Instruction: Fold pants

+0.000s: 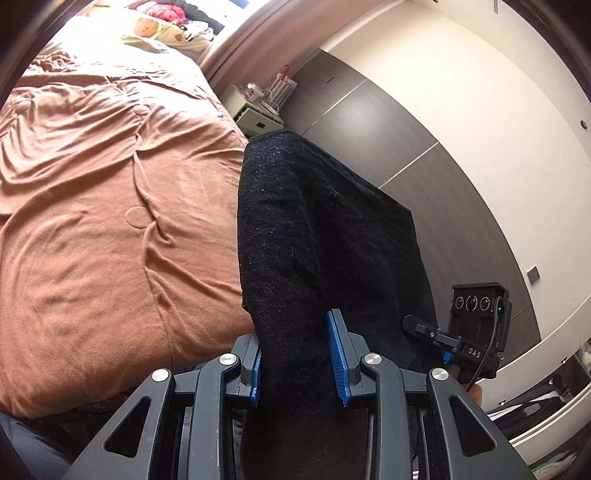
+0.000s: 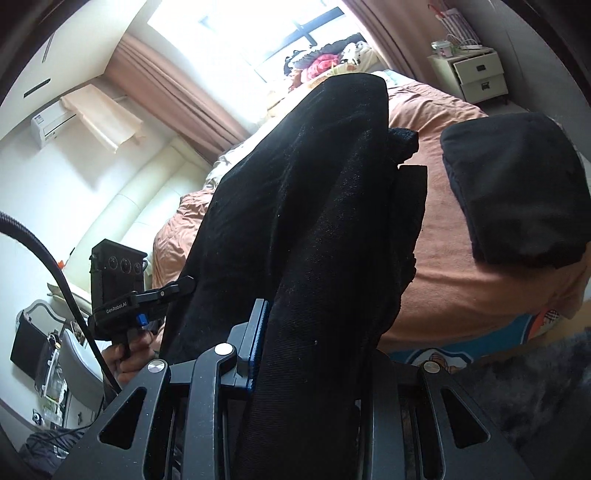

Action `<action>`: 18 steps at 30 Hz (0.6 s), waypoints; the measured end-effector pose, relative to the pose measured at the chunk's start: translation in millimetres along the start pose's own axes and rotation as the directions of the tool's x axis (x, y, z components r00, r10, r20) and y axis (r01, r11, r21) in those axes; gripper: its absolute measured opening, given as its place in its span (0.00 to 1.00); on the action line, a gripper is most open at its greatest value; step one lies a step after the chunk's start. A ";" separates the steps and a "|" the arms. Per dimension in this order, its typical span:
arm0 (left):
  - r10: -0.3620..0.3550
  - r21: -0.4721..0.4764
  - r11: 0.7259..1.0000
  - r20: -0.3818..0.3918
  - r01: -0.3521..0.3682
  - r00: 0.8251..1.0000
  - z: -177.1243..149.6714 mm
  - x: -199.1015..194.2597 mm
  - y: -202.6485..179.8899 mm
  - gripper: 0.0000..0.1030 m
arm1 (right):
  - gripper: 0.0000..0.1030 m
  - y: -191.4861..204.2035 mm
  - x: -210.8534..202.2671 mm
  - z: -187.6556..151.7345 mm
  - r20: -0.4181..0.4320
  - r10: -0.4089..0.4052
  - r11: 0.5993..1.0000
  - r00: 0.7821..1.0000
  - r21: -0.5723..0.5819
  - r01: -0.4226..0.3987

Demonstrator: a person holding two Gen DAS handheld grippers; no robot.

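Note:
The black pants point(image 1: 314, 236) hang in the air over the edge of the bed, held by both grippers. My left gripper point(image 1: 299, 365) is shut on a thick fold of the pants, its blue pads point(image 1: 338, 354) pressing the cloth from both sides. My right gripper point(image 2: 295, 343) is shut on the pants point(image 2: 306, 206) too; only its left blue pad point(image 2: 258, 332) shows, the other is hidden under the cloth. Each gripper's body shows in the other's view, the right one point(image 1: 476, 332) and the left one point(image 2: 118, 291).
The bed has a rumpled orange cover point(image 1: 103, 192). A folded black garment point(image 2: 517, 184) lies on the bed to the right. A white nightstand point(image 2: 476, 74) stands beside the bed. Dark wardrobe doors point(image 1: 399, 140) are on the right. Pillows and toys point(image 1: 166, 33) lie at the head.

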State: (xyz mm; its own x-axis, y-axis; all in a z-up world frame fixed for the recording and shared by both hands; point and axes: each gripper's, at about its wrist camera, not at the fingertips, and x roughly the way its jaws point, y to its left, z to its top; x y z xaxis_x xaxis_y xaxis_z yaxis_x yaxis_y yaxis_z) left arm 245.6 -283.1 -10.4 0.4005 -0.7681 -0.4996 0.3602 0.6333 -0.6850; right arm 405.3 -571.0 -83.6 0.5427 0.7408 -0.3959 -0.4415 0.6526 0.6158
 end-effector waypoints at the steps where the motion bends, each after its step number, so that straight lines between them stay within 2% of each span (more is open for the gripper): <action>1: -0.002 0.007 1.000 -0.001 0.002 1.000 3.1 5.6 -4.7 0.31 | 0.26 -3.1 -6.4 1.0 0.006 -0.002 1.000 1.000 0.000 0.002; 9: -0.027 0.059 0.998 -0.012 0.028 1.000 27.3 50.8 -43.0 0.31 | 0.26 -23.3 -49.0 15.3 0.038 -0.032 0.999 0.999 -0.019 0.033; 18: -0.068 0.088 0.994 -0.029 0.071 0.997 67.7 107.5 -76.1 0.31 | 0.26 -39.5 -73.8 39.8 0.052 -0.063 0.997 0.997 -0.045 0.065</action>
State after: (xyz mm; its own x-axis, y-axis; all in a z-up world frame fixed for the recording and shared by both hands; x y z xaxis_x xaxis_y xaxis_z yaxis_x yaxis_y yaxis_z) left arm 318.3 -407.5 24.0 0.3500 -0.8120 -0.4671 0.4607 0.5834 -0.6689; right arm 411.1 -657.9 -51.6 0.6059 0.6891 -0.3975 -0.4371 0.7058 0.5575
